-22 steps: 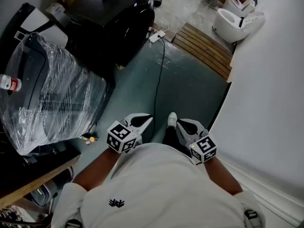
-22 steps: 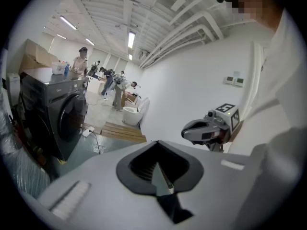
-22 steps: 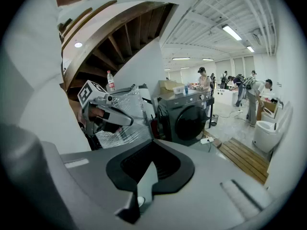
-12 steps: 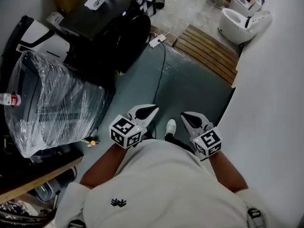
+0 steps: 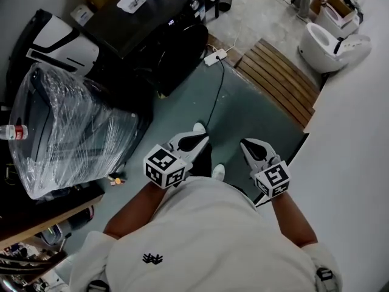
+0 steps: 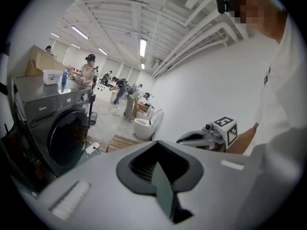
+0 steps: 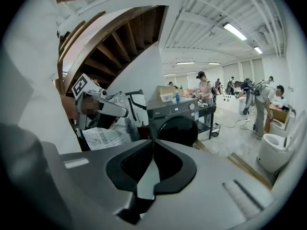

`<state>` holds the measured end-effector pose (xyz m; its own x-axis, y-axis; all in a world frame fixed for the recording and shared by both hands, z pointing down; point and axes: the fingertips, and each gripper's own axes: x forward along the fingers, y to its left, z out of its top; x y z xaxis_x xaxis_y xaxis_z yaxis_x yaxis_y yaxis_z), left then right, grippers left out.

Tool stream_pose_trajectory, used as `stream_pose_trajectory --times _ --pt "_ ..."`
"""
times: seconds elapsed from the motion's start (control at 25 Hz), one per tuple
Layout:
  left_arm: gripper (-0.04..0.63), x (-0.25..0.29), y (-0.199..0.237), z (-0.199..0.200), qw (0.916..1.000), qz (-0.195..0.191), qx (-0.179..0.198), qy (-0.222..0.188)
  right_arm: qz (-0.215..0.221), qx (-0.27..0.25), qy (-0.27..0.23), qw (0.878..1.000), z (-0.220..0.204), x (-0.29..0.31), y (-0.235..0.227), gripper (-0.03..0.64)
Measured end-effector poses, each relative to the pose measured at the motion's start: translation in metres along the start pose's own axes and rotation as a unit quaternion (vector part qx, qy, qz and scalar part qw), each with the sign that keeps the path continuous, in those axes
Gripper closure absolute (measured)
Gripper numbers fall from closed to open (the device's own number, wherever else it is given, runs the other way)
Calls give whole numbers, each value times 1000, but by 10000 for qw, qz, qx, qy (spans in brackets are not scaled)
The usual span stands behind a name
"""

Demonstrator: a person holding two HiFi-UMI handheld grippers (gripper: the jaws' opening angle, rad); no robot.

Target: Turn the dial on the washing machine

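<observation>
Down in the head view, the left gripper [image 5: 196,142] and right gripper [image 5: 249,146] hang side by side before the person's white shirt [image 5: 206,242]. Both are well apart from the dark washing machine [image 5: 164,35], which stands at the upper left beyond a plastic-wrapped appliance [image 5: 73,126]. Along the left gripper view, the jaws are pressed together with nothing between them, and the machine stands far off at the left, its dial [image 6: 86,97] on the top panel. Along the right gripper view, the jaws are likewise clenched and empty, and the dial [image 7: 193,106] shows as a pale knob above the round door [image 7: 178,131].
</observation>
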<state>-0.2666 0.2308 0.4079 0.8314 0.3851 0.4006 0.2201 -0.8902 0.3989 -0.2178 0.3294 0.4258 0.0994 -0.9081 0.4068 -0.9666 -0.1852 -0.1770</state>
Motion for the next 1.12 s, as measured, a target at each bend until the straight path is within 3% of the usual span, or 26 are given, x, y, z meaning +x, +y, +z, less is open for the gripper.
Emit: stream_pose_trajectory --times 0.16,0.36,0.48,0.72,0.88,1.04,1.12 --pt "540 20 55 39 9999 -36 -53 -80 44 -242 163 9996 38 53 -36 598" --pt "540 37 113 99 9987 -143 -56 -481 31 -773 394 9962 87 118 -83 557" --pt "540 33 157 122 9984 -5 -83 -554 1 -953 432 9945 110 167 -104 557" --pt "540 10 210 142 9923 619 -397 -996 332 -1402 684 9872 143 241 -137 557" --pt "540 2 242 145 9819 1152 -798 -1276 654 -1899 802 9763 161 293 -163 540" --pt "540 10 270 152 9736 1741 -798 -1242 1010 -2201 825 9667 176 346 -202 540" --pt "540 13 281 162 9653 2084 -862 -1314 1217 -2280 876 9620 180 371 -222 540"
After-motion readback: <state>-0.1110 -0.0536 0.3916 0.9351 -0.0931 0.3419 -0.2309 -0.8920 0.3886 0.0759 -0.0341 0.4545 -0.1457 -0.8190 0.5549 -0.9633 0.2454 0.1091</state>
